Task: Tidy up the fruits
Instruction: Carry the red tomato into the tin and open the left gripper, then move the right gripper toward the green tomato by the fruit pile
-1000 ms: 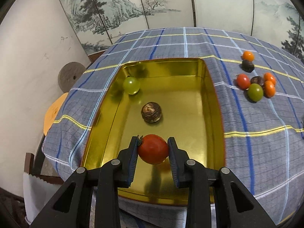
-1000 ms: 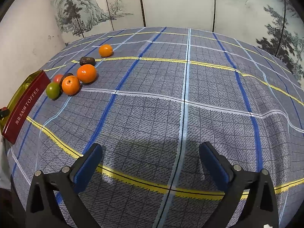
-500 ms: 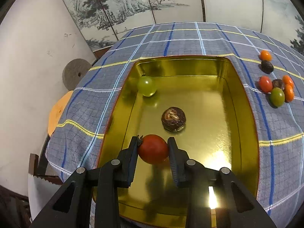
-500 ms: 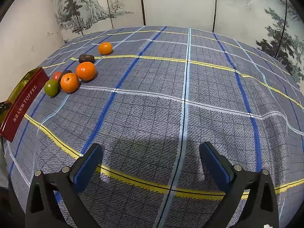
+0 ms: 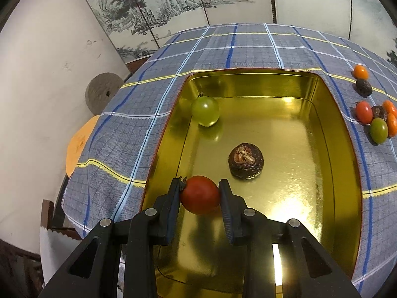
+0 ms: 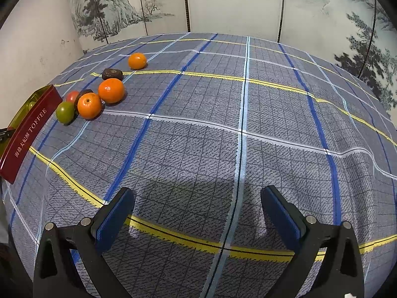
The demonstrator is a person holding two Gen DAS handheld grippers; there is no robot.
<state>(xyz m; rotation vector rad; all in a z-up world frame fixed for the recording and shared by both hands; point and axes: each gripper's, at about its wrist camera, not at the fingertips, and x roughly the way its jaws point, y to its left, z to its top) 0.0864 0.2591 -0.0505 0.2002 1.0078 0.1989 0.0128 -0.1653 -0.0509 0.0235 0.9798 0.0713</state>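
Left wrist: left gripper [image 5: 199, 193] clamps red tomato [image 5: 199, 195] near tin's [image 5: 158, 154] left wall (right gripper [image 6: 197, 213] wide).

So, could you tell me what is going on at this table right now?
A person is sorting fruit with two handheld tools. The left tool is shut on a red tomato and holds it over the near end of the gold tin, which already contains a green grape and a dark brown fruit. The right tool is open and empty above the checked cloth. Several fruits, among them three oranges, wait in a cluster on the cloth beside the tin.
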